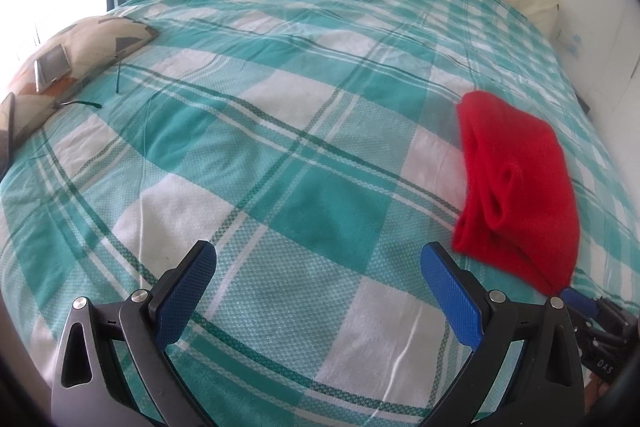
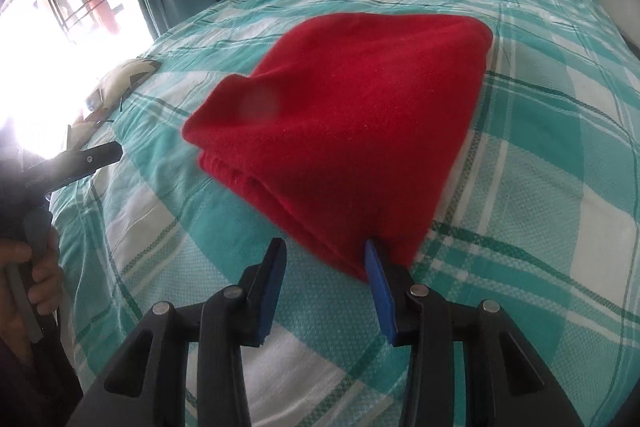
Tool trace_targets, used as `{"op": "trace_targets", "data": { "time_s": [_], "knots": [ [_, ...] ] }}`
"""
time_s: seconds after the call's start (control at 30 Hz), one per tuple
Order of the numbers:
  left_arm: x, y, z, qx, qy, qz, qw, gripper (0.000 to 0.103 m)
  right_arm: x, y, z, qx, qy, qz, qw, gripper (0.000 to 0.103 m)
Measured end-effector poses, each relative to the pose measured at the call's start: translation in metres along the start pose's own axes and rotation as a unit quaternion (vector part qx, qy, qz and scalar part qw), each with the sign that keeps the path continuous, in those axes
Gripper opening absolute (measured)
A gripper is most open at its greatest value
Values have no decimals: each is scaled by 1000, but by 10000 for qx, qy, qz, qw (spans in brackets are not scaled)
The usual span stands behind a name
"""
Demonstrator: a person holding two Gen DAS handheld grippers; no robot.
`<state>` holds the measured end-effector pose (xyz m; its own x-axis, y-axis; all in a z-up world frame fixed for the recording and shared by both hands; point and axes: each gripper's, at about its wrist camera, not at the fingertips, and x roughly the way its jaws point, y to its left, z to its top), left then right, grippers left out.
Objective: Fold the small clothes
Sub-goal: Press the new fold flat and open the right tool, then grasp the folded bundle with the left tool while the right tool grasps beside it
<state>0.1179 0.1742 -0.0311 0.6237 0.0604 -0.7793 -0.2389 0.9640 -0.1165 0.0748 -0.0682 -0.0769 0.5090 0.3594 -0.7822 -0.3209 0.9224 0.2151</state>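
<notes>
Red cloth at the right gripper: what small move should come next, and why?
Probably ease the right gripper forward and close on the near corner of the red cloth. Its jaws stand apart, one finger already at the cloth's edge, with nothing pinched. The left gripper is open over bare bedsheet.

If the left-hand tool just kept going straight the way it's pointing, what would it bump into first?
Most likely the checked bedspread itself. The left tool points down at bare cloth, its fingers wide apart with nothing between them. The red garment lies off to its right, outside that line, though depth is hard to judge.
</notes>
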Motion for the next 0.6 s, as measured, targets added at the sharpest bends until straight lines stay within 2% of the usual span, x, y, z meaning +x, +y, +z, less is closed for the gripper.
{"op": "trace_targets", "data": {
  "time_s": [0.13, 0.2, 0.27, 0.33, 0.6],
  "knots": [
    [-2, -3, 0, 7, -24, -70, 10000, 102, -23, 4, -17, 20, -138, -92, 9999, 41],
    [-3, -6, 0, 55, -25, -70, 10000, 102, -35, 2, -27, 58, -241, -161, 9996, 46],
    [-4, -9, -1, 114, -33, -44, 9999, 102, -45, -1, -37, 129, -352, -263, 9989, 58],
    [-5, -11, -1, 164, -48, 5, 9999, 102, -53, -5, -46, 235, -446, -342, 9981, 64],
    [-5, -11, -3, 247, -96, 225, 9994, 102, -60, -28, -62, 783, -551, -342, 9948, 64]
  ]
}}
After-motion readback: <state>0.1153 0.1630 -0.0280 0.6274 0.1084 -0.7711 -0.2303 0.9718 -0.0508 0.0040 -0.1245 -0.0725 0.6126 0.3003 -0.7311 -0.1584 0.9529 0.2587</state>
